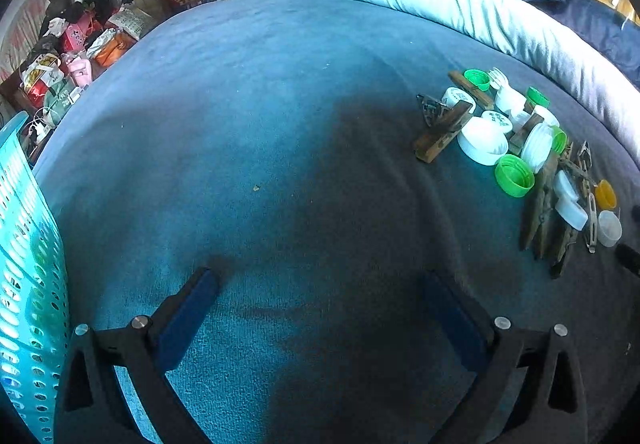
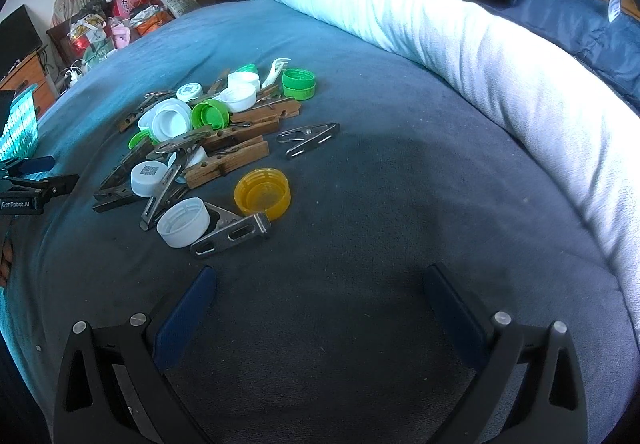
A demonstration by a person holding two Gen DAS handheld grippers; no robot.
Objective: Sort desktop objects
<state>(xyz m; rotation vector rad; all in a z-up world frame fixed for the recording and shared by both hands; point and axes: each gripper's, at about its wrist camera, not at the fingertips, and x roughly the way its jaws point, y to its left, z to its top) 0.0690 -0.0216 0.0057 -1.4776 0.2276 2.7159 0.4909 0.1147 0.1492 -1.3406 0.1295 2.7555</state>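
- Jaws of the right gripper stood wide apart at the bottom of the right wrist view, with only blue-grey bedcover between the blue pads.
- Just above the left pad lay a white plastic bottle cap, resting against a grey metal clip whose long axis ran left to right, tilted slightly upward.
- Up and right of those sat a yellow plastic cap, open side up, apart from the heap.
- Behind, toward the upper left, spread the pile of wooden clothespegs with green and white caps.
- Jaws of the left gripper also stood fully wide and empty; in its view the pile lay well off at right and a turquoise perforated basket at left.
- By my judgement the right gripper was nearer.
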